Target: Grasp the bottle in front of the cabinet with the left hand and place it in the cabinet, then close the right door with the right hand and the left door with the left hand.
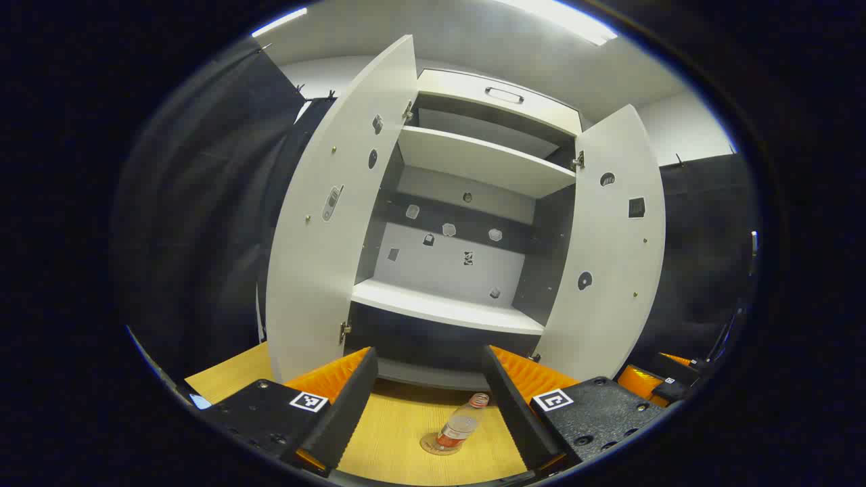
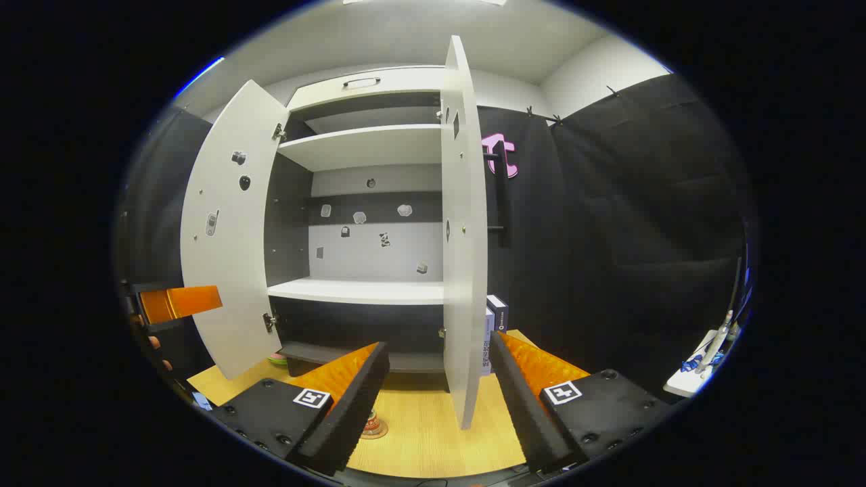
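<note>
Left gripper view looks up at a tall white cabinet [image 1: 467, 203] with dark inner walls, standing on a pale wooden table [image 1: 399, 433]. Both white doors are swung wide: the left door [image 1: 331, 223] and the right door [image 1: 612, 250]. Small stickers dot the doors and the back panel, and the white shelves are bare. The left gripper [image 1: 429, 399] hangs low over the table with its fingers spread wide and nothing between them. A small clear plastic bottle with a red cap and red label [image 1: 460, 426] stands on the table in front of the cabinet, between the spread fingers but apart from both, on a round coaster [image 1: 436, 445].

Right gripper view sits further to the right, so the right door [image 2: 463, 230] shows nearly edge-on. The right gripper [image 2: 440, 385] is likewise wide open and holds nothing. The bottle's base [image 2: 371, 425] peeks out just beside its left finger. A small dark box [image 2: 498, 312] sits behind the right door.
</note>
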The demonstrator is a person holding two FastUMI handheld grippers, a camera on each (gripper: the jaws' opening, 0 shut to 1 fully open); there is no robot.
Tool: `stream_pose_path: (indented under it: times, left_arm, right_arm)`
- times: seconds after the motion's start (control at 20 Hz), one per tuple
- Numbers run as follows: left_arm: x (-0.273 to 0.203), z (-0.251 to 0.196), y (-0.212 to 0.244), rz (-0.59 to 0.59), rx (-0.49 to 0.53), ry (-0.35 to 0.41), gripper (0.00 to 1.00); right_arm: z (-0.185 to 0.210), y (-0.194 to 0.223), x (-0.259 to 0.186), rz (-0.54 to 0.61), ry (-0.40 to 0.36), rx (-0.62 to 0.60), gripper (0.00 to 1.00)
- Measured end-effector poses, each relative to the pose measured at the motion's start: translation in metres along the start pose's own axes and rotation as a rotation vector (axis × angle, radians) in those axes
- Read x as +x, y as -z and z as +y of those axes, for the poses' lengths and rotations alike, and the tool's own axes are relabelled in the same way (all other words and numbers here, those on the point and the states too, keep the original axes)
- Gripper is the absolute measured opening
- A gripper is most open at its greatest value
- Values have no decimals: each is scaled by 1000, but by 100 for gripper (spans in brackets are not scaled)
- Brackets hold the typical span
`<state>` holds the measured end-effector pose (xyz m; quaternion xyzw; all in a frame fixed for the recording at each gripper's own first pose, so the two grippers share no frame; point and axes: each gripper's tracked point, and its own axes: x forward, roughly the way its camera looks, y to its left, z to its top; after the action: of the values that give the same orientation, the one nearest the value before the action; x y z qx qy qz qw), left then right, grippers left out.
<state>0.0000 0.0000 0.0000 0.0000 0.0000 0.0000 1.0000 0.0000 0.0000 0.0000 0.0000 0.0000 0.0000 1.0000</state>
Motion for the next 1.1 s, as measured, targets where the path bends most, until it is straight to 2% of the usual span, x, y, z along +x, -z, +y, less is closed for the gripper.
stream_pose_path:
  times: [0.1,0.15,0.55,0.85,1.1]
  left_arm:
    - [-1,-14,-4,-9,2,11,95]
    - [-1,-19,-6,-20,7,8,95]
    - [-11,-43,0,-13,8,-48,95]
    - [-24,-67,-13,-73,61,-38,95]
    - [-16,-82,8,-31,54,-24,95]
  right_arm:
    - [-8,-3,-1,7,-12,-9,94]
    - [-11,-4,-1,7,-20,-15,99]
    - [-35,-9,-7,-1,-77,-41,99]
    - [-51,-16,-15,-24,-93,-64,99]
    - [-55,-12,-16,-11,-100,-45,99]
